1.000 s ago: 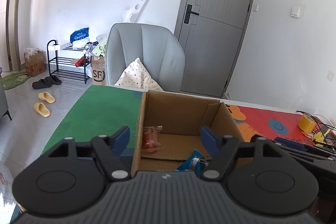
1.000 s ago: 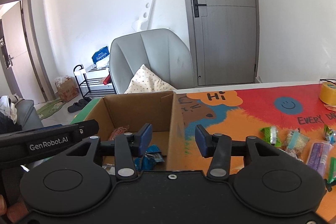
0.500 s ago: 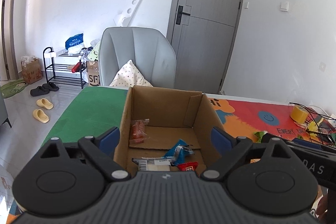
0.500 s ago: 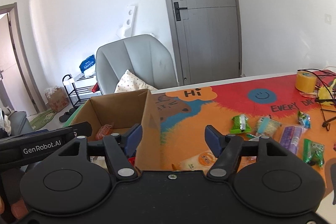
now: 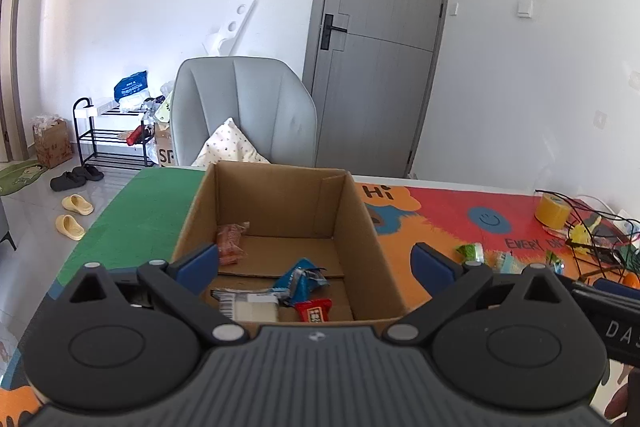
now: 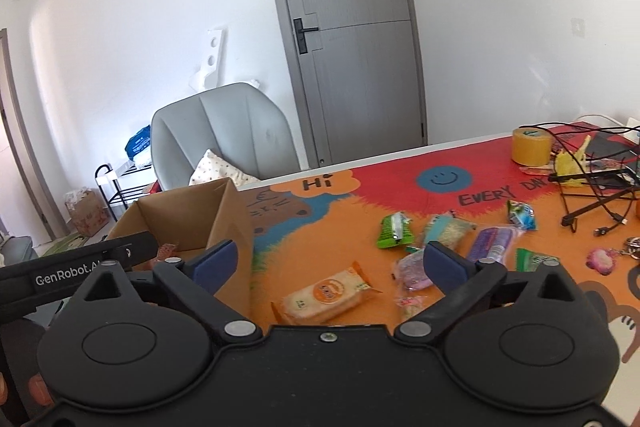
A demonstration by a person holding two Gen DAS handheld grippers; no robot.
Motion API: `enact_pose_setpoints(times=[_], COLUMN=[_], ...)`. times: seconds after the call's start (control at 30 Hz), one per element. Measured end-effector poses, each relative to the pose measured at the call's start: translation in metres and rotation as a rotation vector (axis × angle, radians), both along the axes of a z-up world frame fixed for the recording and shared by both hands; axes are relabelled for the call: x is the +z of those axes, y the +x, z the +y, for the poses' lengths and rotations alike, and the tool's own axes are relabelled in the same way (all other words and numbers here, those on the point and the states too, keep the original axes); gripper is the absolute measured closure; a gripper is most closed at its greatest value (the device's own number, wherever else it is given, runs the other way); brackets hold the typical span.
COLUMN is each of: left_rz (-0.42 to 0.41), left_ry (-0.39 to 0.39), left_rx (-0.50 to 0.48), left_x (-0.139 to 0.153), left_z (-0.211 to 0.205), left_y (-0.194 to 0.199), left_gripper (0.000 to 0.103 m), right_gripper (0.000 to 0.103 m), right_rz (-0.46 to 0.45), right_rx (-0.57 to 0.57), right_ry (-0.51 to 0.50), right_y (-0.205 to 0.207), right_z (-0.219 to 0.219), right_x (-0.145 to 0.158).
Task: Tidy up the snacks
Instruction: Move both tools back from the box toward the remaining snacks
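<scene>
An open cardboard box [image 5: 362, 227] stands on the table and holds several snack packets, among them a blue one [image 5: 300, 277], a red one [image 5: 314, 309] and an orange one [image 5: 230, 245]. My left gripper [image 5: 314, 263] is open and empty above the box's near side. The box also shows in the right wrist view [image 6: 232, 215]. My right gripper [image 6: 330, 263] is open and empty above an orange-and-cream packet [image 6: 326, 295]. Several more packets lie to the right, such as a green one [image 6: 394, 231] and a purple one [image 6: 492, 243].
A roll of yellow tape [image 6: 532, 145] and tangled black cables [image 6: 592, 203] sit at the table's far right. A grey chair [image 5: 244, 115] with a cushion stands behind the table. The colourful mat [image 6: 400, 195] covers the tabletop.
Both grippers have opened wider and pulled back from the box. The right gripper has swung right, from over the box to over the loose packets on the mat.
</scene>
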State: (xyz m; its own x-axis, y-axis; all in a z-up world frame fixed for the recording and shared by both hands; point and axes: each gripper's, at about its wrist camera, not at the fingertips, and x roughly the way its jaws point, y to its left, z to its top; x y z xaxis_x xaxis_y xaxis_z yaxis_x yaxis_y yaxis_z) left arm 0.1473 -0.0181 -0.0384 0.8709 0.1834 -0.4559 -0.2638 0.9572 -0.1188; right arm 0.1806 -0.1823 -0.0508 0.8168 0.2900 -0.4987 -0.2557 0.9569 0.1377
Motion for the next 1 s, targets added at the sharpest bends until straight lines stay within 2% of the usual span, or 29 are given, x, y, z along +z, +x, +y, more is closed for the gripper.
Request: enact_pose_setpoints(times=[0.37,1.0], left_rz=[0.018,0.048], left_ry=[0.034,0.116], left_rx=[-0.096,-0.193], left_x=[-0.006,-0.019], left_z=[-0.045,-0.110], left_y=[0.007,0.025], left_gripper=[0.002,0.002], right_gripper=[0.000,0.000], right_rz=[0.018,0.061], right_rx=[-0.097,-0.221], right_ry=[0.007,0.031], right_y=[-0.005,0.001], right_z=[-0.044,-0.117], right_x=[-0.009,-0.029])
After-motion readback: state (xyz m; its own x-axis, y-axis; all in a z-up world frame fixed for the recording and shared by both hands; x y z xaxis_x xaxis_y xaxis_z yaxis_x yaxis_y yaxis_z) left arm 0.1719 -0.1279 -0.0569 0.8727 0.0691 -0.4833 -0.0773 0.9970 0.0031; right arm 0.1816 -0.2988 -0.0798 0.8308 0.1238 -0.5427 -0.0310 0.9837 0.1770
